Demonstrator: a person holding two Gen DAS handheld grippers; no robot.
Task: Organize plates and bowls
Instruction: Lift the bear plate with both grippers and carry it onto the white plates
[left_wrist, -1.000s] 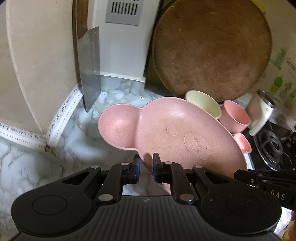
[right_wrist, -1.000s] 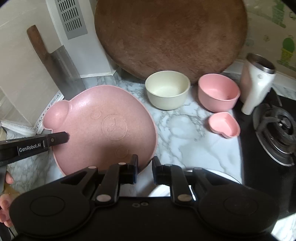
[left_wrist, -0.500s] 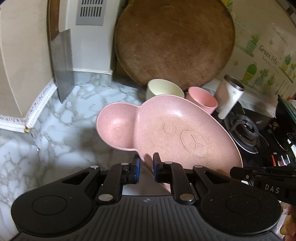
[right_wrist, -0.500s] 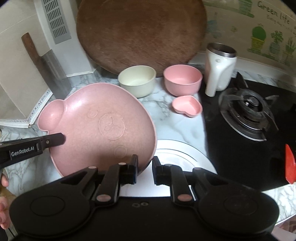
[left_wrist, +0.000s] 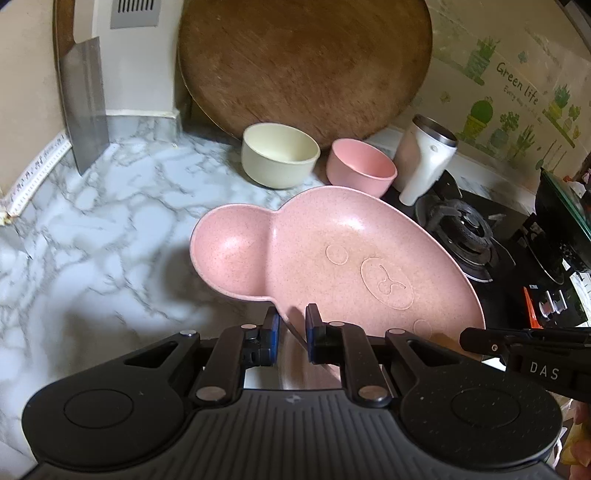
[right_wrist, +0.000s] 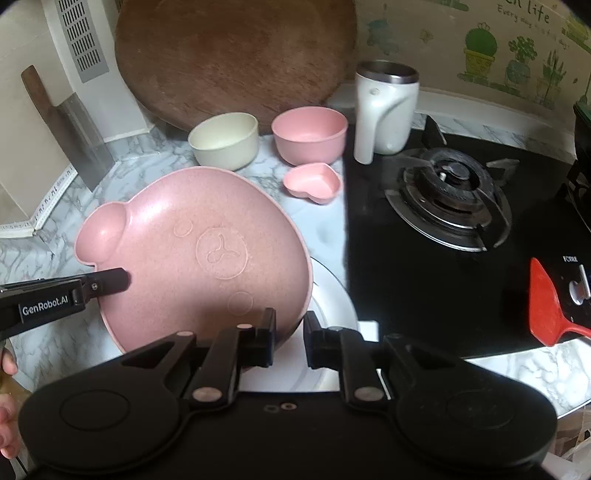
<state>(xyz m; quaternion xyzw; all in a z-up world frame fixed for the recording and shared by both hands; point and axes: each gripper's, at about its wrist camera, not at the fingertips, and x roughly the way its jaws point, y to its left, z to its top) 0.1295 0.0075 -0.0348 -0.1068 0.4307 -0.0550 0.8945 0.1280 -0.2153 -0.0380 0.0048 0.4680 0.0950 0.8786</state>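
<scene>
Both grippers clamp the rim of the pink speckled bear-face plate with one round ear (left_wrist: 332, 258): the left gripper (left_wrist: 291, 334) nips the near edge below the ear, the right gripper (right_wrist: 290, 341) holds the near edge at lower centre of its own view, jaws narrow in both.

Change over the last second: the plate has travelled rightward, carried level. In the left view the steel cleaver (left_wrist: 86, 107) and taped wall edge have slid to the far left of frame, and the black gas hob (right_wrist: 443, 199) now fills the right half of the right view. The plate now overlaps a flat white round plate (right_wrist: 332, 295) beneath it. Judgement: the step in hand is stacking the pink plate on the white one; only the lowering and release remain.

Edges and room: the plate's right rim sits close to the hob edge. At upper centre, the cream bowl (right_wrist: 223, 140), pink bowl (right_wrist: 310, 134) and small pink heart-shaped dish (right_wrist: 312, 181) stand apart from it, the white mug with steel rim (right_wrist: 384, 110) beyond. The marble counter (left_wrist: 92, 240) at left is open. The gap between plate and white plate is poorly visible; probably not touching.
</scene>
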